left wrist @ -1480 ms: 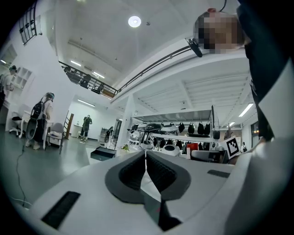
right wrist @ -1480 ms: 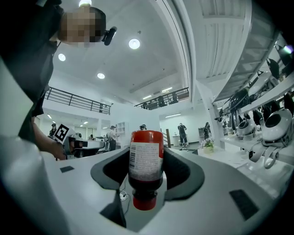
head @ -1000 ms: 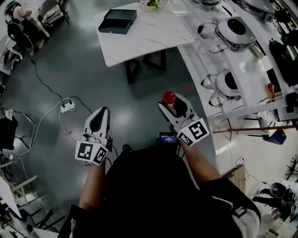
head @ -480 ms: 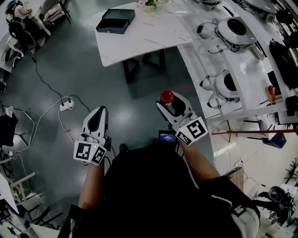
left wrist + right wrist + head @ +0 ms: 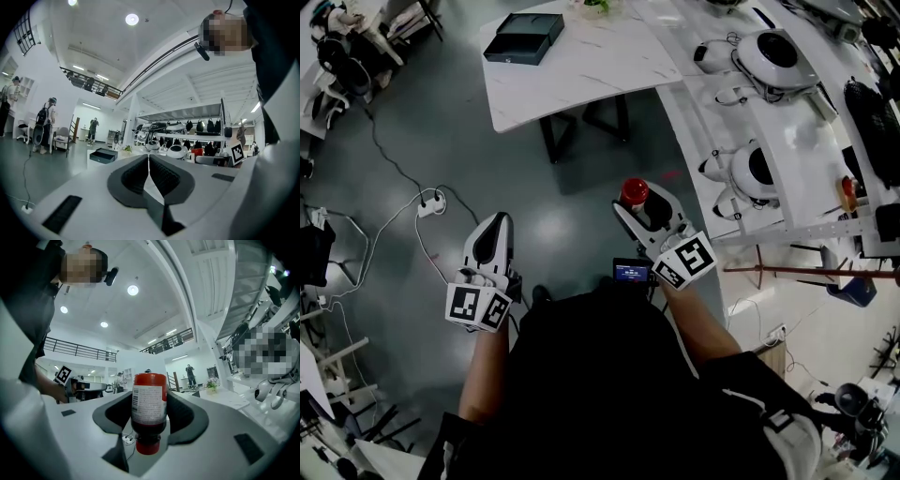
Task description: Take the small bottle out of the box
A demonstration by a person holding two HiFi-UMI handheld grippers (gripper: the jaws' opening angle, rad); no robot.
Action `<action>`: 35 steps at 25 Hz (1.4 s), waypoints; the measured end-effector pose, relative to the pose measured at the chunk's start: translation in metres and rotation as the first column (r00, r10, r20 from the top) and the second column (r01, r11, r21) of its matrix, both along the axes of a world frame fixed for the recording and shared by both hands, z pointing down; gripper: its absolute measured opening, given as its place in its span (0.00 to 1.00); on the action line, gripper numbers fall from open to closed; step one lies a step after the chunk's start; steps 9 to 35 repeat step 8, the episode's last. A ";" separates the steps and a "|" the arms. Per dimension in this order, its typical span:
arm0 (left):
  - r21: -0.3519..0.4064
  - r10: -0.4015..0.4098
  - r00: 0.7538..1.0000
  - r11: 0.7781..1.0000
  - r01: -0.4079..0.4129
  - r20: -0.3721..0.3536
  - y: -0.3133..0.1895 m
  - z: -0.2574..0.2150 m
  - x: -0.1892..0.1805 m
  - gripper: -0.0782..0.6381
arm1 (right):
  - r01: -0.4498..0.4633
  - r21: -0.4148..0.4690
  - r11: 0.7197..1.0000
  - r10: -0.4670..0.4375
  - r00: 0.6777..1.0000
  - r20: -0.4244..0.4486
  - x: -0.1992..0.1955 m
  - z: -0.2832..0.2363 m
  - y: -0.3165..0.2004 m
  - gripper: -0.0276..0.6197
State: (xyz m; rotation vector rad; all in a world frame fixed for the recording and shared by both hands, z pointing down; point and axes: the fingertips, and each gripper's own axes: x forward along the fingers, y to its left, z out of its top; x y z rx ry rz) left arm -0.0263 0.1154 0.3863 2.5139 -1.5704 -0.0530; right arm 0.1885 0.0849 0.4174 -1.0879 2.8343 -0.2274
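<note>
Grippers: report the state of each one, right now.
Left gripper: shut, nothing between its fingers.
Right gripper: shut on the small bottle.

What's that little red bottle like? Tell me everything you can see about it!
The small red bottle looks like glossy plastic, with a white label and barcode round its body and a red cap. It lies along the jaws, cap toward the gripper's camera, base pointing ahead, clamped between the dark pads of the right gripper. Nothing else touches it.
</note>
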 end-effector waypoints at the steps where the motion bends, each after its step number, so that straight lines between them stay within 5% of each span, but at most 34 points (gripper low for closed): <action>1: -0.006 -0.006 1.000 1.000 0.006 0.000 -0.001 0.002 0.004 0.14 | 0.005 -0.005 1.000 -0.005 1.000 0.002 0.004 0.003 -0.002 0.41; 35: -0.037 -0.055 0.998 0.998 0.055 -0.004 -0.009 0.013 0.013 0.14 | 0.043 -0.027 0.999 -0.043 0.999 0.007 0.016 0.016 -0.018 0.41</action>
